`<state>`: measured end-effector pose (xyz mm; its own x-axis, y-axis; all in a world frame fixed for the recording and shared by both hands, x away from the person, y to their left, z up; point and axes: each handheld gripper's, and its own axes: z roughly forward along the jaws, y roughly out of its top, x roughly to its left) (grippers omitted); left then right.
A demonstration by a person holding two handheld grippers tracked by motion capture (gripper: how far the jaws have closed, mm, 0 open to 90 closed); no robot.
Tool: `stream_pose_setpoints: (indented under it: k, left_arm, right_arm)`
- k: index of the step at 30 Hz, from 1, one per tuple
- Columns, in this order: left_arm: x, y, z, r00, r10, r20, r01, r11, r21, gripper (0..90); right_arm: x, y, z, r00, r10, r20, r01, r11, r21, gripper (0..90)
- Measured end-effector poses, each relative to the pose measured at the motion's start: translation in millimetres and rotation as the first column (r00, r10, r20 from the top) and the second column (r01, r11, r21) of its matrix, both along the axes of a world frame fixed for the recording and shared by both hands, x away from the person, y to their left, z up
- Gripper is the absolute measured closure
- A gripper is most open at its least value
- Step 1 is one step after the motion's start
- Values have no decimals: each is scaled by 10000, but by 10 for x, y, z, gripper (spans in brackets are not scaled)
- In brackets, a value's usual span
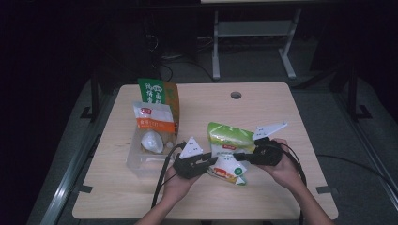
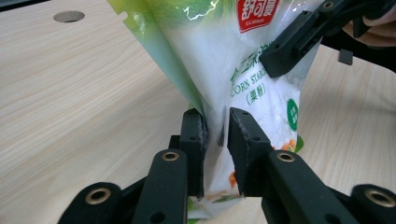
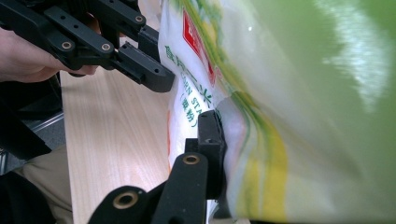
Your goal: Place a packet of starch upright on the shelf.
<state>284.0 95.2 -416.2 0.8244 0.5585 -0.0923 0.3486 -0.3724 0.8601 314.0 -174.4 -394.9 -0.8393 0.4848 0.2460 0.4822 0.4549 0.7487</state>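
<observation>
A green and white corn starch bag (image 1: 227,136) with a red label stands tilted on the right half of the wooden table (image 1: 263,197). My left gripper (image 1: 212,161) meets it from the left and is shut on its lower edge; in the left gripper view the bag (image 2: 224,46) runs down between both pads of the left gripper (image 2: 216,135). From the right, my right gripper (image 1: 237,157) is shut on the bag's side. In the right gripper view one pad of the right gripper (image 3: 229,144) presses the bag (image 3: 303,93) and the other is hidden behind it.
A clear plastic container (image 1: 136,161) at the left holds a white and orange bag (image 1: 152,119) and a white pouch (image 1: 151,140). A green and orange bag (image 1: 159,93) stands behind it. A cable hole (image 1: 236,95) lies near the table's far edge.
</observation>
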Motion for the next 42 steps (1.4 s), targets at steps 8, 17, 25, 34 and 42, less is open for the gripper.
stream_pose_setpoints:
  k: [8,17,25,34,42]
  left_arm:
    - [-27,105,-7,9998,134,-117,-135,9999,-38,694]
    - [-68,176,-26,9996,203,-195,-203,9998,-22,653]
    - [-146,204,-27,9998,80,-189,-79,10000,41,629]
    - [-271,245,-35,9998,-95,-190,95,10000,13,598]
    - [-358,246,-95,9993,-306,-230,309,9995,107,563]
  right_arm:
    - [-31,-7,46,9999,-21,103,19,9999,156,892]
    - [-19,-37,126,9995,-128,305,124,9998,131,895]
    - [16,-41,227,9980,-283,567,284,9996,-24,896]
    - [80,25,388,9957,-151,916,177,9995,-270,897]
    - [156,126,515,9939,12,1101,9,9998,-190,897]
